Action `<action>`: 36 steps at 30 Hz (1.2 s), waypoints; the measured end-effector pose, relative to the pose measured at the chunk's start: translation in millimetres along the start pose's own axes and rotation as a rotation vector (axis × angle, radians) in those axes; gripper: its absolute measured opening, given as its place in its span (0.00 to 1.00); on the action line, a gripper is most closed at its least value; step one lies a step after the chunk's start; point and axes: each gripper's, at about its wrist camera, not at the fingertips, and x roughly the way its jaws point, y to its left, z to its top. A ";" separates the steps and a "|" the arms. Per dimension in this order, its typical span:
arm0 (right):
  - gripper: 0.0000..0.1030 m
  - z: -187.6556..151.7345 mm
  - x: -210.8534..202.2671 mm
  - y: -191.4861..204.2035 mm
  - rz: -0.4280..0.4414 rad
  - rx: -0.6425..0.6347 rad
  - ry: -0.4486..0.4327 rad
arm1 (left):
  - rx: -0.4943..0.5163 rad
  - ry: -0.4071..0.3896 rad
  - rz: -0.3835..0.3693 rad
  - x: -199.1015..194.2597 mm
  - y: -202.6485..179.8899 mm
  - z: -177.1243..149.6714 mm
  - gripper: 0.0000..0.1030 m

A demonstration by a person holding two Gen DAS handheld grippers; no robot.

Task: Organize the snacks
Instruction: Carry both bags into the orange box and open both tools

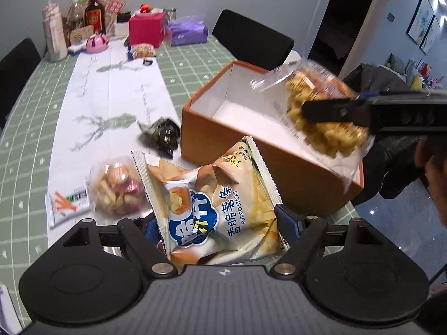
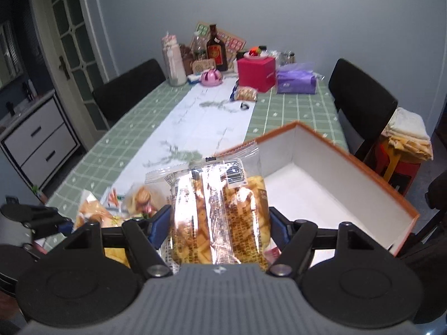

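Gripping snack bags: left hand-held gripper (image 1: 220, 223) wide, right hand-held gripper (image 2: 220, 223) narrower.

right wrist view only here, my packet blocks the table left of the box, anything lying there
observer: yes, a black wrapped item lies on the table, close beside a corner of the orange box.
operator: what has the left claw got
observer: the left claw is shut on a potato sticks bag, printed side facing its camera.
operator: is my packet over the box
observer: from the left wrist, the clear snack packet in the right claw overlaps the box's right end; I can't tell how high it is.
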 end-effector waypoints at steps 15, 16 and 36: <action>0.68 3.2 19.2 -105.1 -0.134 0.215 -0.016 | 0.232 -0.063 -0.013 40.5 -70.3 76.9 0.90; 0.68 1.9 21.5 -111.3 -0.138 0.230 -0.012 | 0.238 -0.065 -0.020 46.5 -72.7 81.5 0.90; 0.68 -15.6 81.5 -163.4 -0.232 0.303 0.099 | 0.484 0.122 -0.056 166.3 -115.5 85.9 0.90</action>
